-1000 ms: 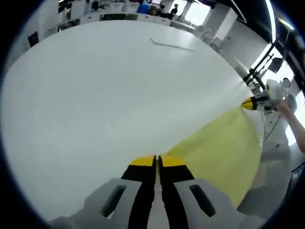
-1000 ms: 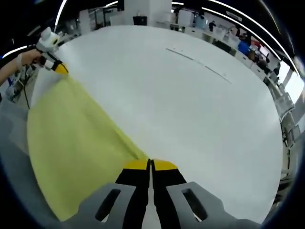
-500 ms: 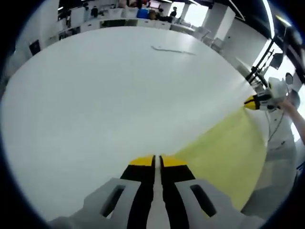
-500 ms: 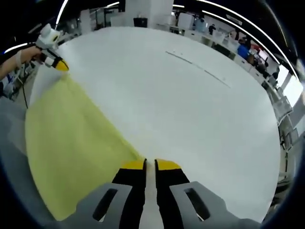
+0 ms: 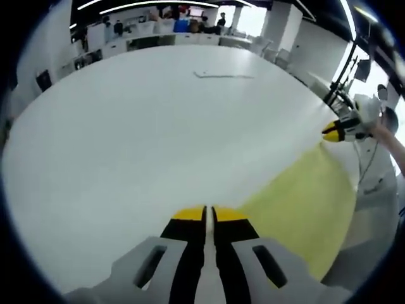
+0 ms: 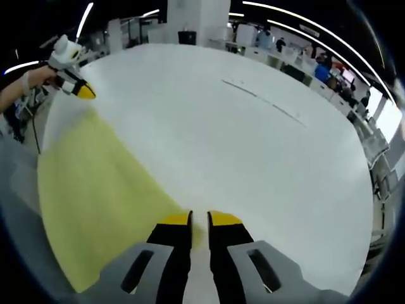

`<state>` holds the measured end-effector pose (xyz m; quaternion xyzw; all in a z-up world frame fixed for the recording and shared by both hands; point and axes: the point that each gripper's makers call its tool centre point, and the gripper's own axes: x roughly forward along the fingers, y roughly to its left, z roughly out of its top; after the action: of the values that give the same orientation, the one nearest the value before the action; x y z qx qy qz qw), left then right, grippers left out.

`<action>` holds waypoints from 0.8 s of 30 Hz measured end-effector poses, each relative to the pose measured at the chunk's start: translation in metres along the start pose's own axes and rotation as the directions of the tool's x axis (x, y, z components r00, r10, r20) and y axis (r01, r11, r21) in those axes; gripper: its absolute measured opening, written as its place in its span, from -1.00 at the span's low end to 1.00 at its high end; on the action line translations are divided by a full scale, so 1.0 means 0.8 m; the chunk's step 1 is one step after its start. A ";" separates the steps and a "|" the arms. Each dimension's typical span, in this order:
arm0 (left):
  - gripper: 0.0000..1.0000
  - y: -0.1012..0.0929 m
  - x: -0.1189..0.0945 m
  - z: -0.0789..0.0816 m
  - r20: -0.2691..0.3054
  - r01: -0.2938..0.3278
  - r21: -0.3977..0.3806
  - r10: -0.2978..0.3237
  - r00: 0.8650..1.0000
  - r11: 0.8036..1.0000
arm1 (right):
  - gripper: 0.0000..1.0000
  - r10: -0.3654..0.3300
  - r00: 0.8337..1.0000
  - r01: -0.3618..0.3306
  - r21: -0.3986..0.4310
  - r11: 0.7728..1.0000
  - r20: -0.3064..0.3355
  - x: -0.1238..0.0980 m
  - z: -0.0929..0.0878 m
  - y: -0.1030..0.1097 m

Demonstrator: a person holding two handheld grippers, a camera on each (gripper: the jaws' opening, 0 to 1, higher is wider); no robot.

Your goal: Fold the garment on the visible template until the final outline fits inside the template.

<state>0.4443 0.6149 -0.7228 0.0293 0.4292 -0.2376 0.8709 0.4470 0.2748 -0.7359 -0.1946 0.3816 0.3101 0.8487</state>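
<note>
On smooth white table (image 5: 126,126), flat yellow garment (image 6: 95,183); left hand-held gripper (image 5: 207,214) clenched, right hand-held gripper (image 6: 200,220) released.

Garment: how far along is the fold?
Done: the yellow garment lies spread flat on the white table. In hand: the right gripper stands parted at its edge, the left gripper shut. Left: folding it; I can't make out a template.

Counted one yellow garment (image 5: 304,202), lying on one white table (image 5: 139,133). Counted two grippers: left gripper (image 5: 209,214) and right gripper (image 6: 200,219), each with two yellow-tipped jaws. Noted one thin dark line marking (image 5: 223,76) on the tabletop. Background desks and figures too small and blurred to count.
</note>
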 end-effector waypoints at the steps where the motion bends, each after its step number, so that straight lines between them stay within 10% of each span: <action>1: -1.00 -0.002 -0.002 0.003 0.007 0.002 0.006 -0.002 1.000 1.000 | -0.79 0.004 1.000 -0.004 0.004 1.000 0.008 -0.001 0.002 0.000; 24: -0.77 -0.045 -0.049 0.043 0.128 -0.005 0.158 -0.015 0.992 0.987 | -0.52 -0.016 0.994 0.022 -0.051 0.998 0.107 -0.044 0.041 0.026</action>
<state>0.4338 0.5896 -0.6661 0.0820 0.3520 -0.2746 0.8910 0.4321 0.2951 -0.6897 -0.2035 0.3258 0.3218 0.8654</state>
